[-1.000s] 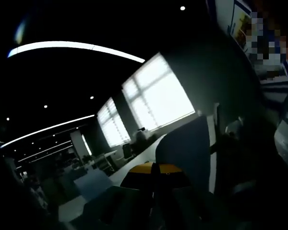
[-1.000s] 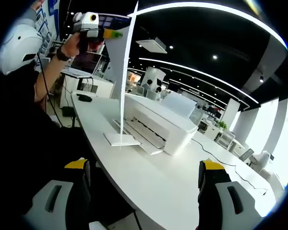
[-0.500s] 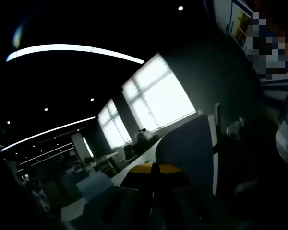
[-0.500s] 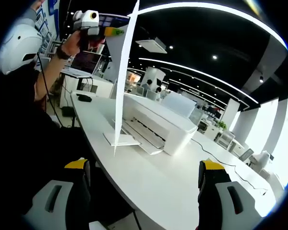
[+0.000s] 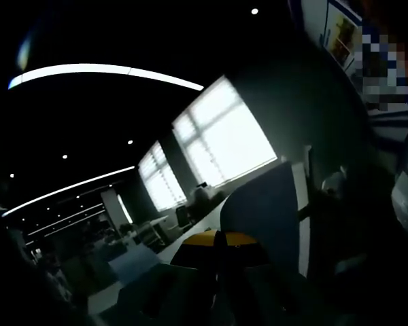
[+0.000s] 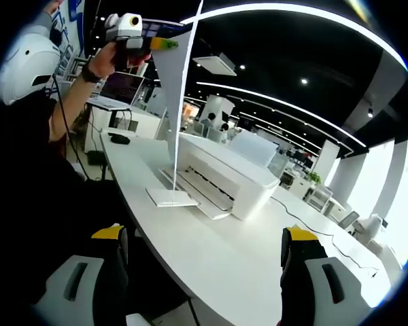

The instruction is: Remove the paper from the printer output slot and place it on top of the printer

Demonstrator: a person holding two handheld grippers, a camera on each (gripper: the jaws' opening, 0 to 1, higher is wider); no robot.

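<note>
In the right gripper view, a white printer [image 6: 224, 173] sits on a long white table [image 6: 245, 272], its output tray [image 6: 171, 197] pulled out toward the near edge. A person's hand holds the left gripper [image 6: 149, 44] high above the tray, shut on the top of a white paper sheet [image 6: 175, 102]. The sheet hangs almost edge-on, its lower end just above the tray. My right gripper [image 6: 204, 248] stands open low over the table's near edge, nothing between its yellow-tipped fingers [image 6: 110, 234]. In the dark left gripper view, the left gripper [image 5: 221, 241] pinches the bluish paper [image 5: 265, 210].
The person's raised arm [image 6: 68, 102] and dark body fill the left of the right gripper view. A mouse [image 6: 120, 139] lies at the table's far left end, a laptop [image 6: 119, 88] behind it. A cable [image 6: 319, 224] runs across the table right of the printer.
The left gripper has risen a little and shifted right with the paper. The hanging sheet has swung, its lower end now back over the tray. The right gripper has stayed put.
</note>
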